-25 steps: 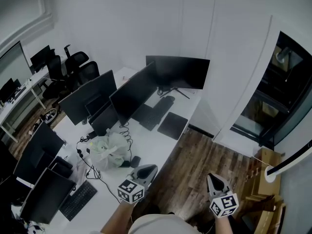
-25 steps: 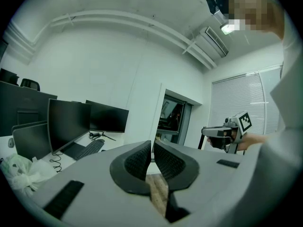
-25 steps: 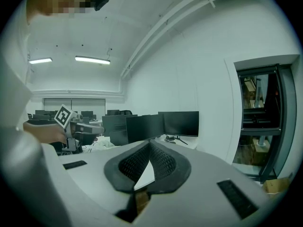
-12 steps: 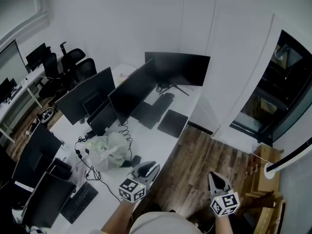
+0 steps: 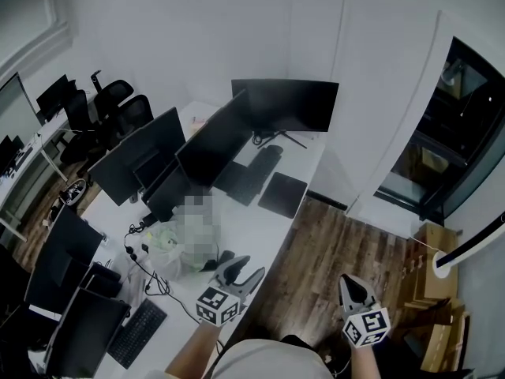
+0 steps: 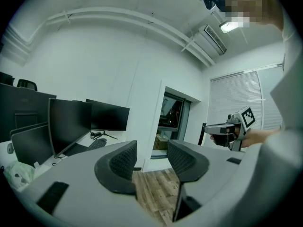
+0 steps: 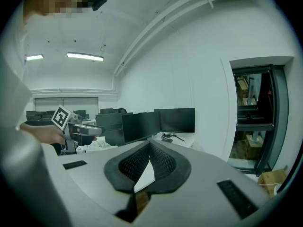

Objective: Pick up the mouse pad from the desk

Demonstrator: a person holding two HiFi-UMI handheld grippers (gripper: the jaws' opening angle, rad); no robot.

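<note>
Mouse pad [image 5: 282,194]: dark, rectangular, lying flat on the white table [image 5: 251,229], close to the table's right edge, in front of the far monitor [image 5: 286,105] and its stand; nothing on it, neither gripper touching it, both well apart from it

Just left of the pad is a dark flat rectangle, cannot tell what it is; a black keyboard [image 5: 267,158] lies beyond, nearer the monitor stand

Two more monitors stand in a row along the table, middle monitor [image 5: 213,142] and left monitor [image 5: 136,158], screens dark

Left gripper [image 5: 245,269] is at the near end of the table, over its edge, pointing toward the pad; jaws spread, they have just been opening, nothing between them, only wooden floor [image 5: 331,255] shows through the gap in the left gripper view

Beside it sits a crumpled pale plastic bag [image 5: 167,247], partly under a mosaic patch, with black cables [image 5: 140,260] running off it, and a small dark object between bag and gripper, too small to name

Right gripper [image 5: 351,284] is off the table, over the wooden floor, well to the right of the left one; jaws pressed together at the tips, holding nothing

Second keyboard [image 5: 137,332] on the near-left desk with more dark screens; black office chairs [image 5: 118,99] at far left; dark doorway [image 5: 454,136] at right, cardboard box [image 5: 435,247] below it
</note>
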